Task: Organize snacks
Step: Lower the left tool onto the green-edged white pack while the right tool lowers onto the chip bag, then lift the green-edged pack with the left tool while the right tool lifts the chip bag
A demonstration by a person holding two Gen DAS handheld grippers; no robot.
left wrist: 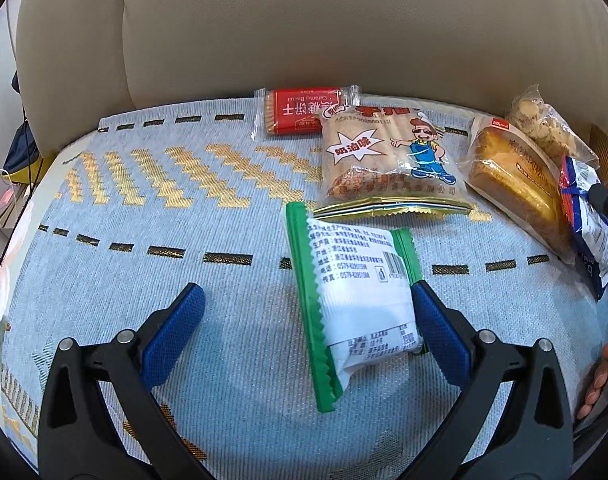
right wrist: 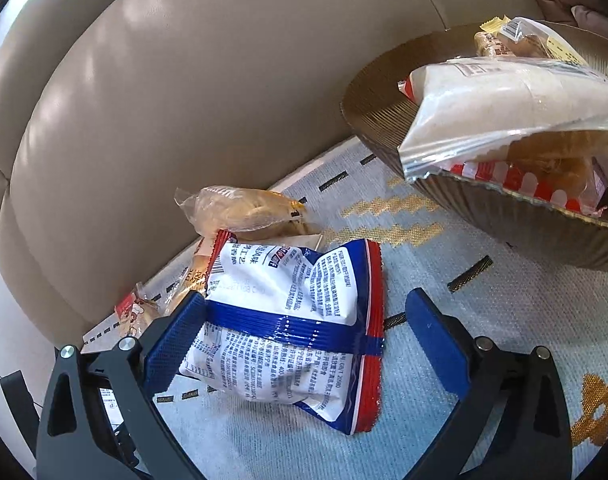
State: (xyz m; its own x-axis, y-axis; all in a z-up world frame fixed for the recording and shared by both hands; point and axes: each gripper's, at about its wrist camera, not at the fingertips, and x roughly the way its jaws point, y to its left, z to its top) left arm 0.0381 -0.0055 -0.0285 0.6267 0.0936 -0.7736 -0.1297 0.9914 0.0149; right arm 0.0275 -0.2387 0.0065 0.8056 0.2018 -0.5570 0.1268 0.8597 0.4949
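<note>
A green-and-white snack packet (left wrist: 354, 304) lies on the blue patterned sofa cover between the spread fingers of my left gripper (left wrist: 308, 300), which is open; the packet touches the right finger (left wrist: 440, 332). Beyond it lie a cartoon-printed biscuit bag (left wrist: 388, 160) and a red caramel biscuit pack (left wrist: 304, 110). My right gripper (right wrist: 308, 308) is open around a blue, white and red packet (right wrist: 295, 332) that rests against its left finger (right wrist: 175, 340). A brown ribbed basket (right wrist: 384, 120) at the upper right holds several wrapped snacks.
A wrapped golden cake (left wrist: 512, 184) and a clear cookie bag (left wrist: 548, 128) lie at the right. A clear pastry bag (right wrist: 243, 210) rests by the beige sofa back (right wrist: 183, 80). A person's fingers (left wrist: 600, 380) show at the right edge. The cover's left part (left wrist: 123, 208) is bare.
</note>
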